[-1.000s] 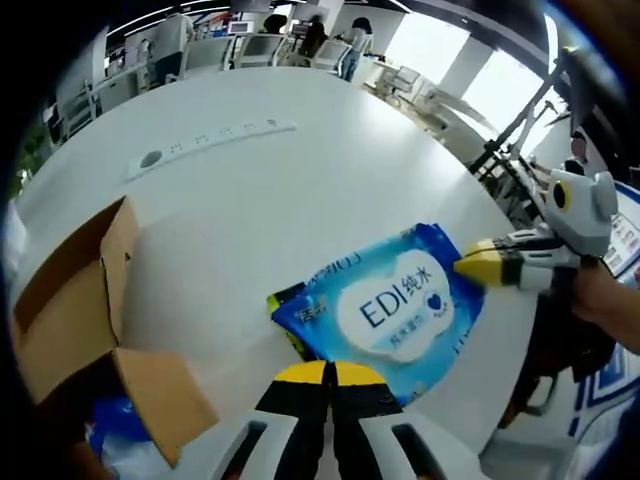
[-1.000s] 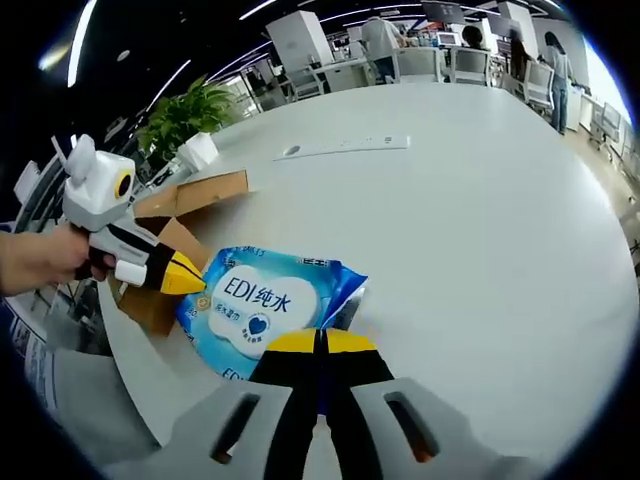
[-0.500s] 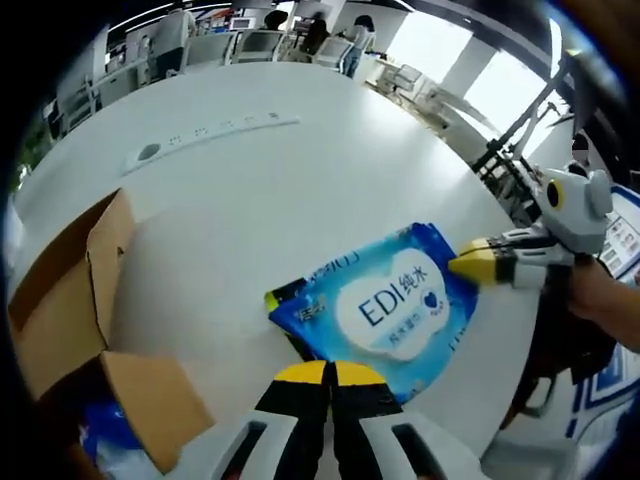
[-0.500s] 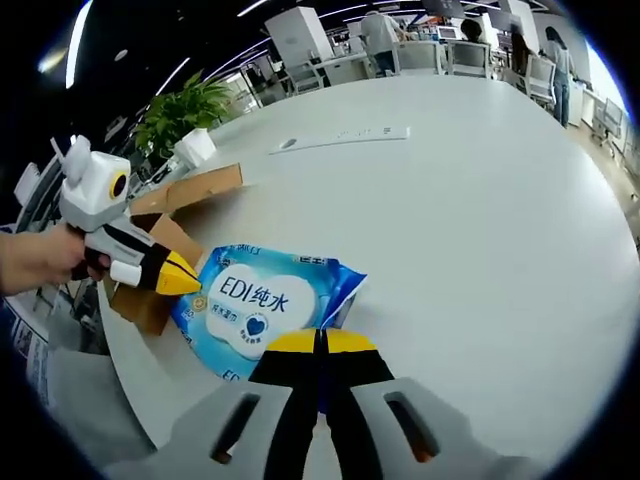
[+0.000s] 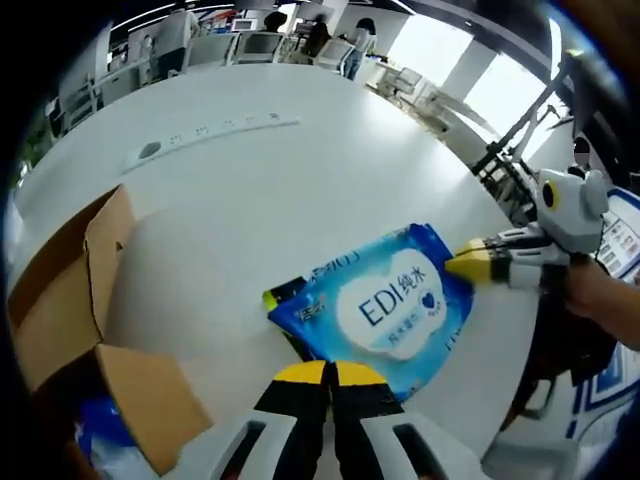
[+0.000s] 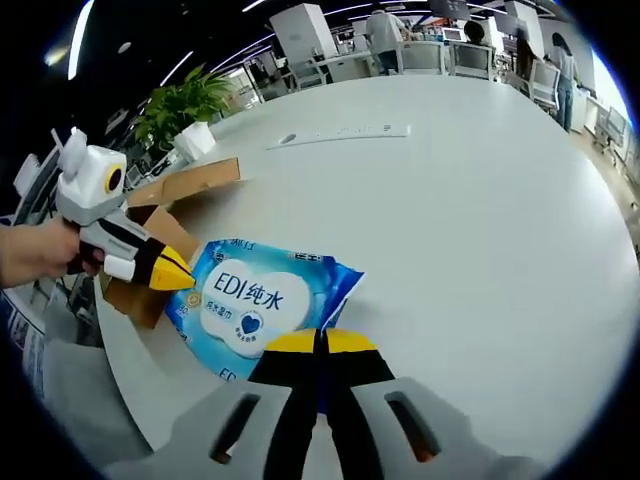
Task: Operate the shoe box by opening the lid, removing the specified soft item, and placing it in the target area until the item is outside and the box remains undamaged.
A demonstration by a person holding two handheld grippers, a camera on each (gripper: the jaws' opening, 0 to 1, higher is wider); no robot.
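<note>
A blue wet-wipes pack (image 5: 385, 305) printed "EDI" lies flat on the round white table (image 5: 300, 190). My left gripper (image 5: 325, 374) is shut, its yellow tips over the pack's near edge. My right gripper (image 5: 466, 265) comes in from the right, pinching the pack's far side. In the right gripper view the same pack (image 6: 250, 300) lies ahead of my shut right gripper (image 6: 320, 343), with blue film between the jaws. The left gripper (image 6: 176, 277), held by a hand, touches the pack's left edge. The open cardboard shoe box (image 5: 70, 290) stands at the left, something blue (image 5: 105, 435) inside.
A long white power strip (image 5: 215, 135) lies across the far table. A potted plant (image 6: 185, 105) stands beyond the box (image 6: 175, 205). Desks, chairs and people fill the background. The table's edge (image 5: 500, 370) runs close behind the pack.
The pack and both grippers have shifted slightly; in the right gripper view they slid a little to the left. Both grippers stay shut.
</note>
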